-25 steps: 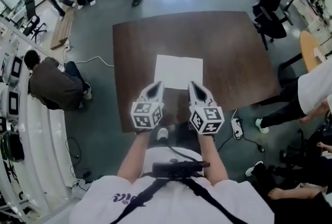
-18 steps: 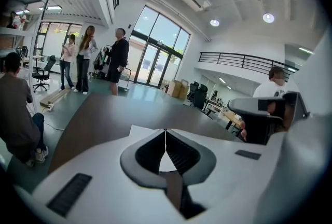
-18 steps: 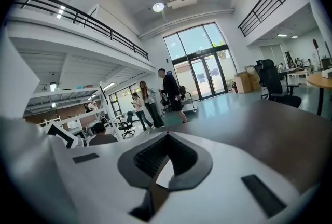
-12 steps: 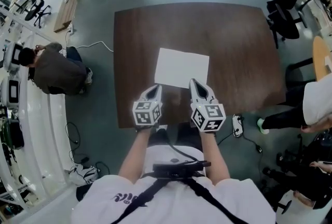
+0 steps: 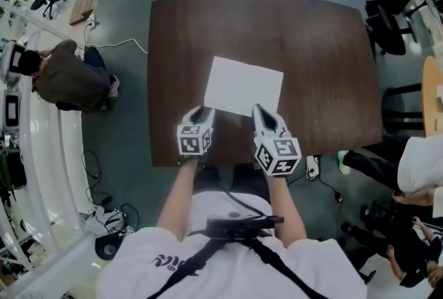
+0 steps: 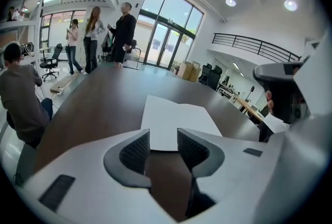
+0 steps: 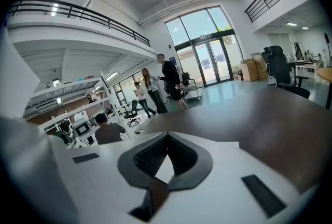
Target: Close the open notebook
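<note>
Since a second ago both tools have sunk toward the worktop (image 5: 311, 48), the left one further, and its jaws, then together, are now opening.

Head view: the notebook (image 5: 243, 86) lies open and flat, white pages up, on the dark worktop just ahead of the person. The left tool (image 5: 201, 111) points at its near left corner and the right tool (image 5: 257, 109) at its near edge. Whether either tip touches paper I cannot tell from here.

Left gripper view: the jaws stand spread and nothing is between them. The notebook's near edge shows just beyond the gap, and the centre fold runs away from the camera. That fold is not readable from the head view.

Right gripper view: the jaws are pressed together at the tips and pinch nothing. A sliver of white, probably the page, shows below the tips.

To close it well, I would slide one spread jaw of the left tool under the left cover at its free edge and pinch it. Then I would swing it over the fold, with the right tool pressing the other half down so the book does not skate.
</note>
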A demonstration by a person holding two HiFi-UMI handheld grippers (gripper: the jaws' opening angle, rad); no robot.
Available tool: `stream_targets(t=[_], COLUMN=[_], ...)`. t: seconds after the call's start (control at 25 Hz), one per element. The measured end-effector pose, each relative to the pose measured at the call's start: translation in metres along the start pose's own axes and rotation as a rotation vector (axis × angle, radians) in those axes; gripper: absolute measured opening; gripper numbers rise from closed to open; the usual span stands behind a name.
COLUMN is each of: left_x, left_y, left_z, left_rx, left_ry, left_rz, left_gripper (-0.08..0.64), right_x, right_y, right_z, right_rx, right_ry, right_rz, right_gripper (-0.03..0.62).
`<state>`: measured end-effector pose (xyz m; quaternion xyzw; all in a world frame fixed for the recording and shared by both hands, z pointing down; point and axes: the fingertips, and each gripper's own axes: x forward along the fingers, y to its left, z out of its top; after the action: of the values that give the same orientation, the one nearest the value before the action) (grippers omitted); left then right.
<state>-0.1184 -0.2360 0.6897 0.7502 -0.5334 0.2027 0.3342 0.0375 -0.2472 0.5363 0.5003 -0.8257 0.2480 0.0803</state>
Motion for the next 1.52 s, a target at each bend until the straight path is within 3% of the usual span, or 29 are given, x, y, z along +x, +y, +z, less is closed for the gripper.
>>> stream_targets(t=[0.16, 0.48, 0.68, 0.84, 1.08, 1.32, 1.52], left_x=[0.026, 0.061, 0.070, 0.073, 0.076, 0.074, 0.073], left_y=[0.013, 0.040, 0.048, 0.050, 0.054, 0.057, 0.052], left_z=[-0.013, -0.028, -0.031, -0.038, -0.038, -0.039, -0.035], left_rx=[0.000, 0.050, 0.033, 0.054, 0.040, 0.036, 0.008], left_ry=[0.056, 0.112, 0.129, 0.149, 0.144, 0.191, 0.170], left_rz=[-0.003, 0.081, 0.110, 0.135, 0.149, 0.160, 0.143], left_gripper=[0.175, 0.178, 0.175, 0.106, 0.078, 0.039, 0.010], right_x=[0.007, 0.015, 0.022, 0.021, 0.018, 0.012, 0.005], right_y=[0.002, -0.002, -0.006, -0.009, -0.013, -0.013, -0.013], right_z=[-0.006, -0.021, -0.023, -0.026, -0.027, -0.026, -0.024], right_rx=[-0.002, 0.008, 0.014, 0.022, 0.030, 0.040, 0.048], right_ry=[0.019, 0.056, 0.058, 0.057, 0.050, 0.034, 0.018], right_rz=[0.010, 0.012, 0.008, 0.002, -0.014, -0.027, -0.039], right_gripper=[0.002, 0.002, 0.002, 0.002, 0.002, 0.002, 0.002])
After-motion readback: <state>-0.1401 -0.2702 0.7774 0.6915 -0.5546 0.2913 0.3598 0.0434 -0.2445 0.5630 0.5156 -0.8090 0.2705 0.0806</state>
